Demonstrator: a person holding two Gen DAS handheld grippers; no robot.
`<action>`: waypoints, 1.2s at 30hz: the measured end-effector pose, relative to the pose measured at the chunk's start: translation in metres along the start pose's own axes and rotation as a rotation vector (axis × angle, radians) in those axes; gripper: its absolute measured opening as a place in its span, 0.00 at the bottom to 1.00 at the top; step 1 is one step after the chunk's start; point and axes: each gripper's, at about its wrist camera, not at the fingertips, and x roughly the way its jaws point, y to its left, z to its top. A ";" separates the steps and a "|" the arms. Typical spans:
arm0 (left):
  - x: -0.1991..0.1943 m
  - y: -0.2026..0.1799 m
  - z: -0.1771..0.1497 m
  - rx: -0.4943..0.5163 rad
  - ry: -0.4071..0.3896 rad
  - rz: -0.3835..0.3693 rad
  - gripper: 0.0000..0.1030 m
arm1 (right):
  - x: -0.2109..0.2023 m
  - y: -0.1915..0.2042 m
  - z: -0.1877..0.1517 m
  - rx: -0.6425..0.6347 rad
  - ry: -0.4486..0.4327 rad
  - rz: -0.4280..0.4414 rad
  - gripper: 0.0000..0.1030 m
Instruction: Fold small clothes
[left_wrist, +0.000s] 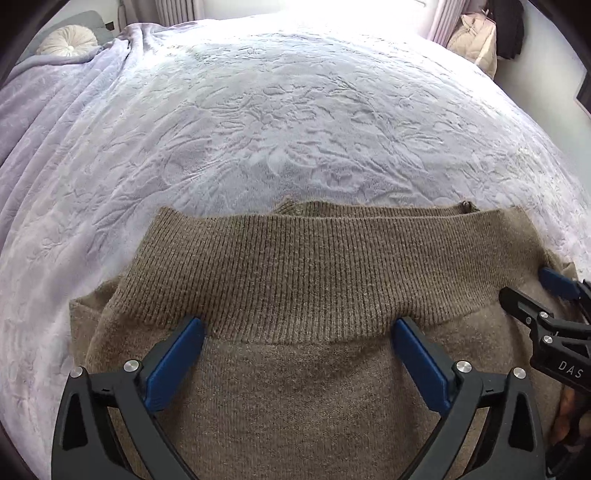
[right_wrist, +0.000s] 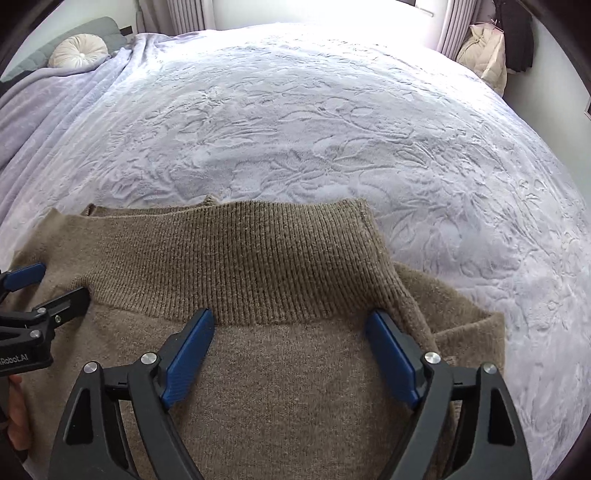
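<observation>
Sweater (left_wrist: 295, 387): brown knit, flat on bed (left_wrist: 295, 129), ribbed band (left_wrist: 314, 273) toward far side.
Left gripper (left_wrist: 299, 332): jaws wide apart, empty, tips at band seam.
Right gripper (right_wrist: 291, 325): same, released.
Hidden: sweater's near part cut off.

One brown knit sweater (left_wrist: 314, 387), with one ribbed band (left_wrist: 317, 269). Two grippers: the left gripper (left_wrist: 299, 328) and the right gripper (right_wrist: 293, 321), each with two blue finger pads (left_wrist: 173, 365), so four pads in total. One lavender embossed blanket (left_wrist: 295, 122) over one bed. One round cream cushion (left_wrist: 68, 40) at the far left corner. One beige jacket (left_wrist: 476, 40) and one dark garment (left_wrist: 511, 31) hanging at the far right. Curtains at both far corners; panel count unclear.
</observation>
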 end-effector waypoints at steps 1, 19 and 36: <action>-0.006 0.001 -0.001 -0.011 -0.008 0.007 0.99 | -0.003 -0.001 0.000 0.006 0.000 0.003 0.85; -0.088 0.061 -0.066 -0.117 -0.130 -0.023 0.99 | -0.096 -0.007 -0.055 0.029 -0.158 0.007 0.86; -0.035 0.088 -0.082 -0.178 0.037 -0.178 0.99 | -0.087 0.064 -0.094 -0.135 -0.112 0.088 0.86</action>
